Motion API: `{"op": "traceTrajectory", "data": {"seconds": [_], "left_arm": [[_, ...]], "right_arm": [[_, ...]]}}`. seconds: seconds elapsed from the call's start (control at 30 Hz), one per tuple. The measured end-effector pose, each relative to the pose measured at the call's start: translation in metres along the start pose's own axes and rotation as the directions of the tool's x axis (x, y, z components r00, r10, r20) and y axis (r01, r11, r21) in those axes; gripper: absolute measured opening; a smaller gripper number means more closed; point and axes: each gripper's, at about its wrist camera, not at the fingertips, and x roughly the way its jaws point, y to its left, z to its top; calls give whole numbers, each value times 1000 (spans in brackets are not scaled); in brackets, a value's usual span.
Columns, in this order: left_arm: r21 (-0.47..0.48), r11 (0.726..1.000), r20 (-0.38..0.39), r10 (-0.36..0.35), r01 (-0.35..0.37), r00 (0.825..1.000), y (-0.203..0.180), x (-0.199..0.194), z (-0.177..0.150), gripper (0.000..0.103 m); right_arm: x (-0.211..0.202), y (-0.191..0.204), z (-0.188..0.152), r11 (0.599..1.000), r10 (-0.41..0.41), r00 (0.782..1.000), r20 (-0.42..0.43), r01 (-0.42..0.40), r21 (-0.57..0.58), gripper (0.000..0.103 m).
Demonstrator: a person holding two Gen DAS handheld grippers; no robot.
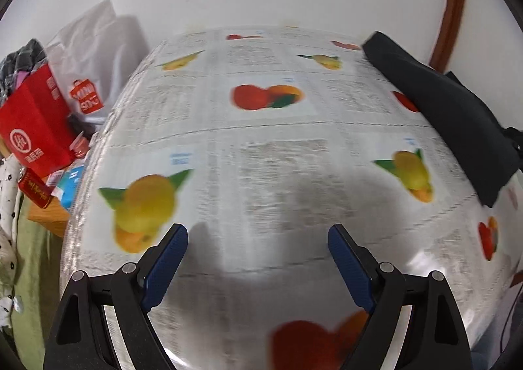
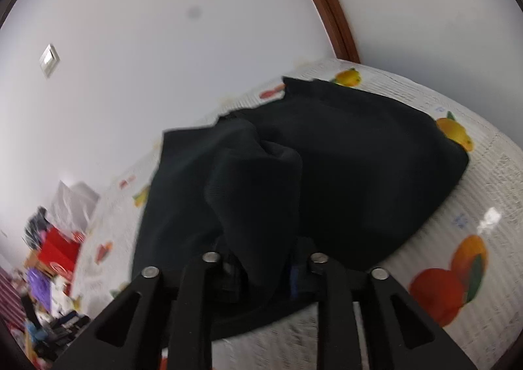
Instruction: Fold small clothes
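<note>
Left gripper jaws spread, empty; right gripper jaws hidden behind dark garment, state unclear.

bright, even light — motion blur throughout, fisheye bending at the edges, glare on the tablecloth.

The left gripper hangs over the table with its blue-padded jaws spread wide and nothing between them, its shadow falling on the cloth just ahead. The table wears a glossy covering printed with newsprint and fruit. A dark garment lies along the table's far right edge, part of it draped over the side. Off the table's left edge stand a red box, a white plastic bag and a spotted fabric.
</note>
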Motion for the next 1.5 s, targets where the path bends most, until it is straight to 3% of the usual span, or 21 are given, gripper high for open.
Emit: {"op": "traceTrajectory", "data": {"seconds": [0.1, 0.33, 0.37, 0.47, 0.6, 0.73, 0.87, 0.97, 1.07, 1.37, 1.5], "left_arm": [[21, 999, 13, -32, 32, 999, -26, -9, 2, 86], [98, 985, 26, -148, 145, 989, -113, -20, 11, 86], [113, 980, 24, -166, 162, 986, -128, -20, 13, 86], [159, 966, 14, -208, 204, 978, -169, -20, 18, 86], [206, 953, 3, -227, 221, 974, -213, -12, 22, 86], [200, 948, -28, -246, 246, 969, -240, 2, 24, 74], [225, 950, -25, -218, 218, 976, -261, 11, 27, 46], [200, 962, 11, -191, 185, 981, -259, 7, 25, 30], [184, 966, 39, -190, 180, 981, -249, 1, 21, 21], [53, 992, 69, -119, 116, 990, -172, -25, 0, 19], [23, 992, 60, -127, 126, 990, -137, -38, -14, 19]], "right_arm": [[-5, -5, 4, 998, -31, 999, 17, 32, -52, 44], [30, -28, 19, 996, 79, 993, -87, -83, -45, 48], [33, -30, 21, 995, 85, 992, -98, -90, -44, 47], [43, -31, 25, 988, 118, 984, -133, -130, -79, 26], [53, -30, 21, 978, 116, 981, -157, -141, -156, 24], [53, -34, 18, 970, 139, 976, -169, -169, -176, 24], [47, -32, 15, 964, 131, 976, -172, -166, -208, 23], [46, -27, 13, 957, 124, 978, -166, -162, -240, 19], [50, -21, 10, 952, 126, 978, -168, -166, -258, 15], [59, 42, -15, 912, 208, 954, -215, -268, -310, 14], [50, 70, -30, 890, 275, 936, -220, -335, -310, 14]]}}
